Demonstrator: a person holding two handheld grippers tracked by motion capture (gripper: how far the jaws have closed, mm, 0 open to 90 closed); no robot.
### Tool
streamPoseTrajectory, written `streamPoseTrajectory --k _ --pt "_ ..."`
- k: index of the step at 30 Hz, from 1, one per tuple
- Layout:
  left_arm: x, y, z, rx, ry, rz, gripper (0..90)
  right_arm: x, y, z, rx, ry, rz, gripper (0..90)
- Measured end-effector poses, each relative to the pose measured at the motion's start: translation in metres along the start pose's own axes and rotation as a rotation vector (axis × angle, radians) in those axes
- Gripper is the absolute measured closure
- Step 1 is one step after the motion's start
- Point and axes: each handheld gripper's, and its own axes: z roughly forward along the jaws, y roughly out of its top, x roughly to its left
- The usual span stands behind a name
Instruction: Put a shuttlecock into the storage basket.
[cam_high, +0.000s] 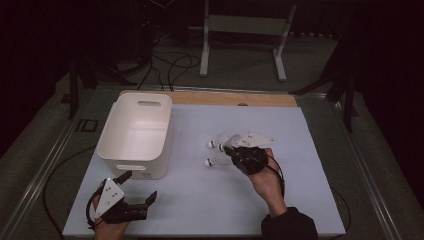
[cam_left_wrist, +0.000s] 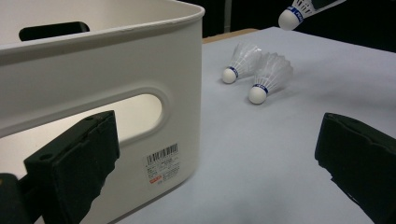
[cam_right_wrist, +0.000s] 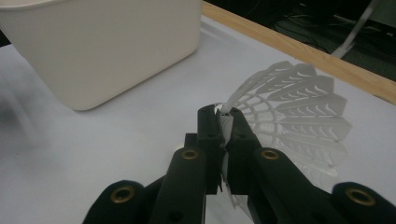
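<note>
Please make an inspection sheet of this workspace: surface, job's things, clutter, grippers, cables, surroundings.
Surface: white sheet over a table, wooden edge at the far side.
Job's things: white plastic bin with handle slots, nothing seen inside; two white feathered shuttlecocks lying side by side right of it; a third shuttlecock lifted.
Clutter: nothing seen.
Grippers: left gripper open near the bin's near corner, holding nothing; right gripper shut on the third shuttlecock's skirt.
Cables: black cables on the floor beyond the table.
Surroundings: white metal stand, dark room.
</note>
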Motion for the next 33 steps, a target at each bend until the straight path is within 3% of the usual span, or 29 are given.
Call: streamPoseTrajectory --k 33 --pt "0.000 0.000 0.000 -0.001 -0.001 0.001 0.4 0.011 0.014 0.006 -0.027 0.042 -0.009 86.8"
